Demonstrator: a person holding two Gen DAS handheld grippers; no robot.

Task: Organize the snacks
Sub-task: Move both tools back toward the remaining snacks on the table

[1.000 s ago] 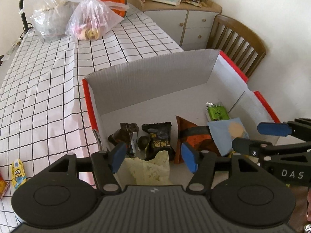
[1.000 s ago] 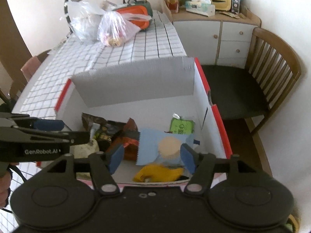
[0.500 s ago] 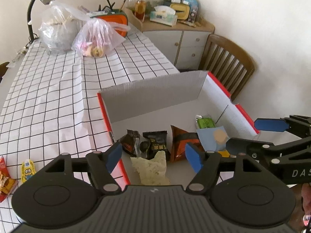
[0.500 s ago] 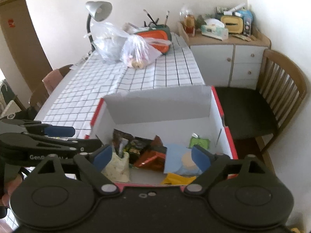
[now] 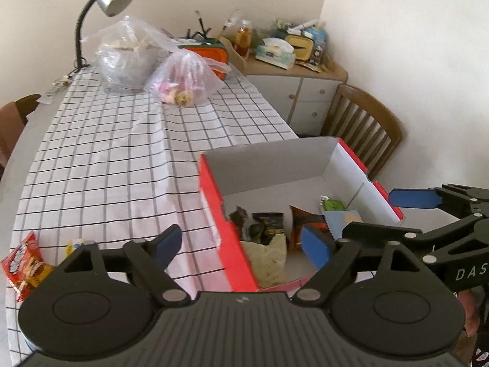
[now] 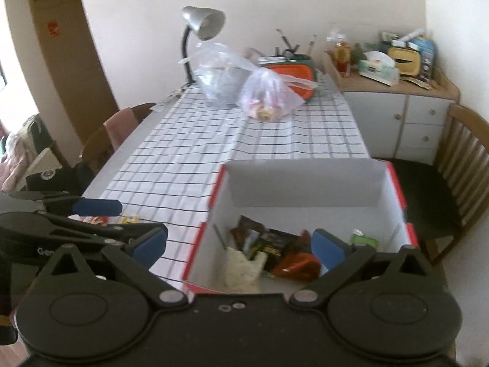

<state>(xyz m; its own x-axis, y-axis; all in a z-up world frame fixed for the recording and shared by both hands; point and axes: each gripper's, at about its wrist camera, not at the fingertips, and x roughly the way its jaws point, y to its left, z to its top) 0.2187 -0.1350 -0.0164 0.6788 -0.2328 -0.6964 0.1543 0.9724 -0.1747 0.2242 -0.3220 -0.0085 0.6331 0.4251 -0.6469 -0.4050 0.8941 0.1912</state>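
Hovering above the box, left tongs and right tongs gape empty.

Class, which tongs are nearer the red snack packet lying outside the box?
Left. The left tongs hang open just beside the red snack packet on the tablecloth; the right tongs hang open over the box, farther off.

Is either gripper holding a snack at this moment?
No: the left gripper and right gripper both stand open and empty, while snacks lie in the box.
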